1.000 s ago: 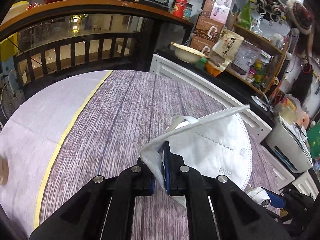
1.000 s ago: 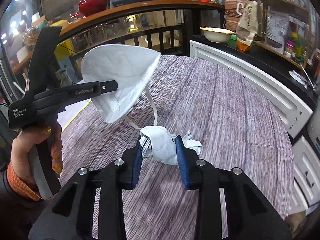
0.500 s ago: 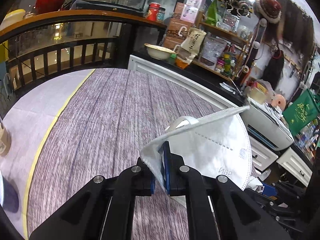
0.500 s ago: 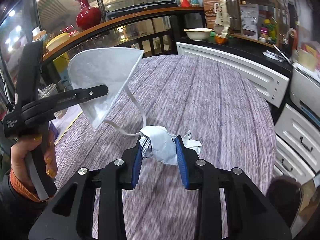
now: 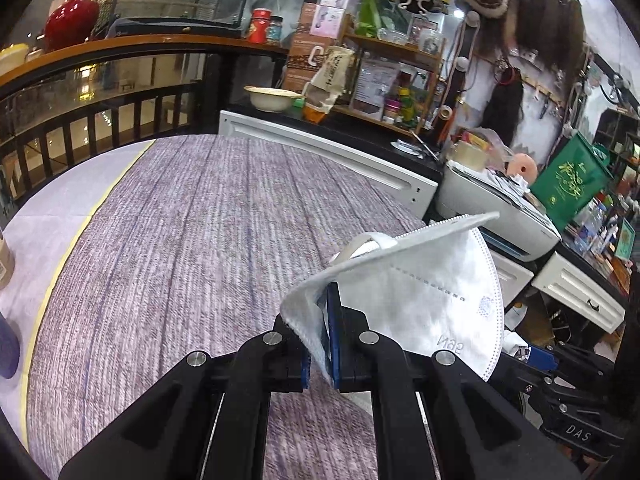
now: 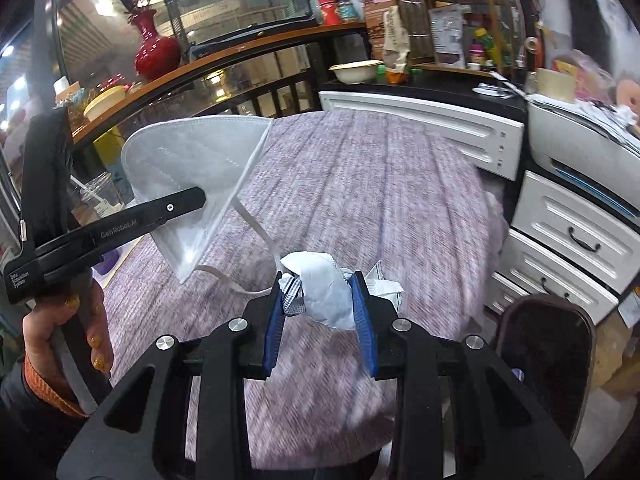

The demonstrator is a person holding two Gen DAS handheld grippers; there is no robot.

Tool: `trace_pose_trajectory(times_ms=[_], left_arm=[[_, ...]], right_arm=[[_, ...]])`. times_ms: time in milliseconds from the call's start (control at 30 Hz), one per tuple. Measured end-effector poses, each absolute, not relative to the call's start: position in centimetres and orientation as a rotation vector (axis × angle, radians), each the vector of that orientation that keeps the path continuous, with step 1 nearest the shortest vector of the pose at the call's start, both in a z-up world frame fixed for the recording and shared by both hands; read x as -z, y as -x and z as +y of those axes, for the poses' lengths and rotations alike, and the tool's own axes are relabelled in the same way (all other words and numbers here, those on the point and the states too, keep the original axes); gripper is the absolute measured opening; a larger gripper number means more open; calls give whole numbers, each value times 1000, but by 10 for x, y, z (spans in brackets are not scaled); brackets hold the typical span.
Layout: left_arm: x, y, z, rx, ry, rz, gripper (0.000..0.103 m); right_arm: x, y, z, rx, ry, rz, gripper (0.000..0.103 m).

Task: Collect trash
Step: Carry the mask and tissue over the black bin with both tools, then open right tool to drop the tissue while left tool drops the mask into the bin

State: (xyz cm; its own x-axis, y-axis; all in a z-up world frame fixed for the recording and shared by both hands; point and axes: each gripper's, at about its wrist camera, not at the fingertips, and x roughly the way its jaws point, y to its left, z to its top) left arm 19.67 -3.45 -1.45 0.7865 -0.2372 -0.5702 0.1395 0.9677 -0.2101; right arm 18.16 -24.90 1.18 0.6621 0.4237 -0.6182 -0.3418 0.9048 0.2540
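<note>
My left gripper (image 5: 320, 312) is shut on the edge of a white folded face mask (image 5: 432, 300), which hangs in the air above the table's right side. In the right wrist view the same mask (image 6: 192, 184) shows at the left, pinched by the left gripper (image 6: 200, 200) in a person's hand, its ear loop dangling. My right gripper (image 6: 320, 304) is shut on a crumpled wad of white paper and foil wrapper (image 6: 324, 292), held over the round table (image 6: 380, 184) with its purple-grey woven cloth.
White drawers (image 6: 568, 236) and a printer (image 5: 500, 204) stand to the right of the table. A dark chair back (image 6: 544, 356) rises at the lower right. Railing, a red vase (image 6: 154, 50) and cluttered shelves (image 5: 392, 80) lie beyond. A pale mat (image 5: 52, 208) covers the table's left.
Both grippers have swung to the right across the table with their loads still held. The drawers, printer and chair back have come into view; the railing has slid left.
</note>
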Motion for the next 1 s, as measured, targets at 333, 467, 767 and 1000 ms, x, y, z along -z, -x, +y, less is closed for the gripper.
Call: trace_pose_trajectory(times_ms=[333,467,767,1000], left_arm=[[16,-173,-83,310,118,639,8],[17,-168,-108,360,90,647,8],[33,-161,-174,500,-15,687,8],[51,-165,-220,584,-96,740,8]], right_arm=[[6,-145,-323,-259,-215,697,33],[29,-146,-362,-153,-273,731,33],[114,-155,-445,59,-473,884,58],[140,-141,-474,165,-543,890,73]])
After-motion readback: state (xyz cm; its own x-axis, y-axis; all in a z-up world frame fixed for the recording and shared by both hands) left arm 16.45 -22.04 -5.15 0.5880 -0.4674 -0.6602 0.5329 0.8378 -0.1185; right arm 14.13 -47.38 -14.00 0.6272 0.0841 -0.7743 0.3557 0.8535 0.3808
